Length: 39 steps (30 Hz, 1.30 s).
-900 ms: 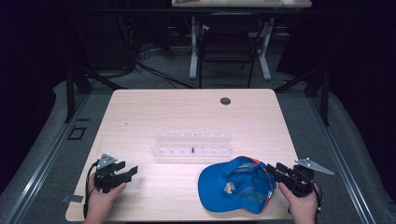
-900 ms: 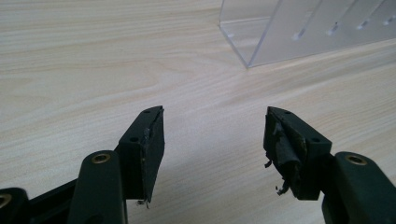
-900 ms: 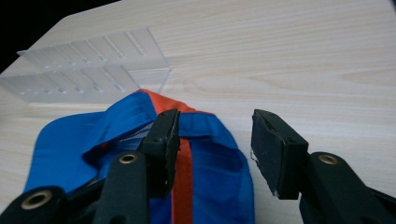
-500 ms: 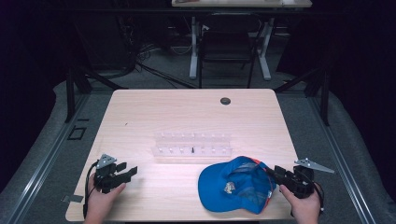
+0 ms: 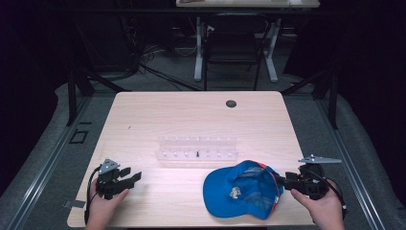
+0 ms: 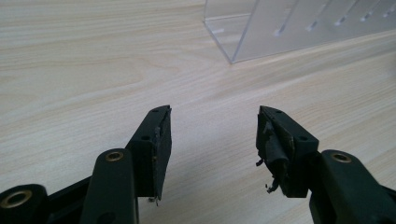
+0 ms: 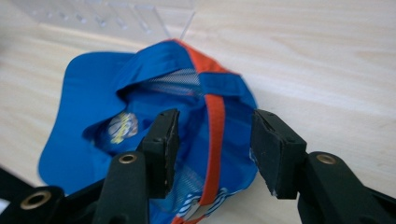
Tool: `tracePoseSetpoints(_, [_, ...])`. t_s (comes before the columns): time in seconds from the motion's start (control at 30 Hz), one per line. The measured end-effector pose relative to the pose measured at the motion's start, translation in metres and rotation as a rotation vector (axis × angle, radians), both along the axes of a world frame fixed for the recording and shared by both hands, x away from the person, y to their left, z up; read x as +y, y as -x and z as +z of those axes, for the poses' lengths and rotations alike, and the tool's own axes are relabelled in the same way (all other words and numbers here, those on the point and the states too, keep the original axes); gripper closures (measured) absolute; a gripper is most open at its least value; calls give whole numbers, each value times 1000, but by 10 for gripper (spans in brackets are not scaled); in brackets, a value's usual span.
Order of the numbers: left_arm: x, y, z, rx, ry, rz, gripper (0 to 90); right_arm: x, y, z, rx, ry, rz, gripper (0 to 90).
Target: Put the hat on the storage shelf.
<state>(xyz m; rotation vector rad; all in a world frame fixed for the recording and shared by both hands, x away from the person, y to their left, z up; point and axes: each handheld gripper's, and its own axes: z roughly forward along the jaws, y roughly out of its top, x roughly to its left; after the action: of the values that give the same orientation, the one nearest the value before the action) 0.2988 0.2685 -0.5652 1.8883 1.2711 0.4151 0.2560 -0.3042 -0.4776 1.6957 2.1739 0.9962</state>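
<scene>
Right gripper (image 5: pixel 281 180): it hovers at the near right of the table (image 5: pixel 143 120), jaws apart and holding nothing; in the right gripper view the back of the cap (image 7: pixel 140 93) lies between and below the two jaws.
Cap (image 5: pixel 242 189): blue with an orange band, it lies crown down on the near right part of the table, close to the near edge, the brim toward the left.
Left gripper (image 5: pixel 129 175): it rests at the near left, jaws wide with only bare wood between them, well apart from the cap.
Step in hand: probably to grasp the cap at its back rim.
How to do it well: lower the jaws so one pad goes inside the rim and one outside, then close on the cloth beside the band, not on the loose mesh.
Rack (image 5: pixel 197 147): a clear plastic rack stands just behind the cap, so a lift should go up first.
Open room: the far half of the table is bare except for a small dark hole (image 5: pixel 231 103).
</scene>
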Motion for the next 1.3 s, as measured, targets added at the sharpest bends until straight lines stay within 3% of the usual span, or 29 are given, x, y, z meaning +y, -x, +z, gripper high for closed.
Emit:
tracePoseSetpoints(0.17, [-4, 2, 1, 0, -26, -16, 448, 0, -14, -3, 111, -31, 51, 531])
tracePoseSetpoints(0.27, [-3, 2, 1, -5, -19, -13, 445, -3, -18, -5, 130, -32, 52, 531])
tracePoseSetpoints(0.53, [-4, 1, 0, -5, -23, -9, 444, -7, -24, -23, 181, -92, 49, 511])
tracePoseSetpoints(0.83, [-4, 2, -1, -11, -34, -5, 444, 3, -35, -37, 271, -115, 96, 553])
tracePoseSetpoints(1.3, [-5, 1, -1, -12, -43, -5, 444, 4, -32, -29, 298, -176, 125, 622])
